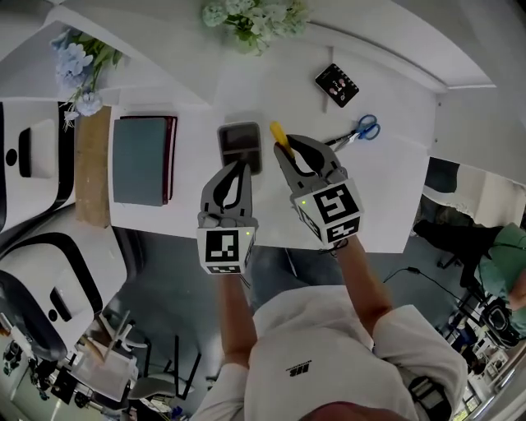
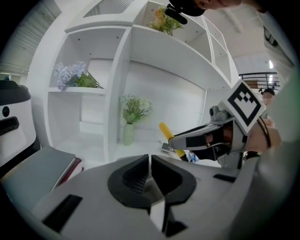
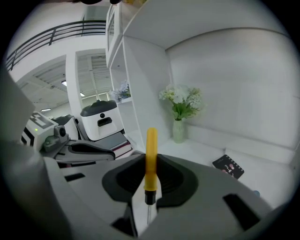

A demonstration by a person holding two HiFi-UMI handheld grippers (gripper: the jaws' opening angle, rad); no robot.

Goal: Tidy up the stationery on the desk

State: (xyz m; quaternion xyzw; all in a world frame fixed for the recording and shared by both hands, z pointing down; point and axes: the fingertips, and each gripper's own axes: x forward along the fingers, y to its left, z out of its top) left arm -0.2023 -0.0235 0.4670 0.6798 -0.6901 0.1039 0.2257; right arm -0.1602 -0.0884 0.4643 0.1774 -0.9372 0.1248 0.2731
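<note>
My right gripper (image 1: 288, 148) is shut on a yellow-handled tool (image 1: 279, 134) with a thin metal shaft. Its yellow handle (image 3: 151, 152) sticks up from between the jaws, just right of a dark grey pen holder (image 1: 238, 140). My left gripper (image 1: 241, 168) hangs at the holder's near edge. Its jaws (image 2: 149, 161) are shut with nothing between them. Blue-handled scissors (image 1: 362, 130) lie on the white desk (image 1: 386, 189) to the right. A small black notebook (image 1: 336, 85) lies further back. In the left gripper view the right gripper (image 2: 197, 138) carries the yellow tool (image 2: 165, 130).
A grey book on a red one (image 1: 141, 159) lies at the desk's left, beside a wooden strip (image 1: 93, 164). A vase of white flowers (image 1: 255, 16) stands at the back and blue flowers (image 1: 78, 62) on the left shelf. White machines (image 1: 33, 156) stand left of the desk.
</note>
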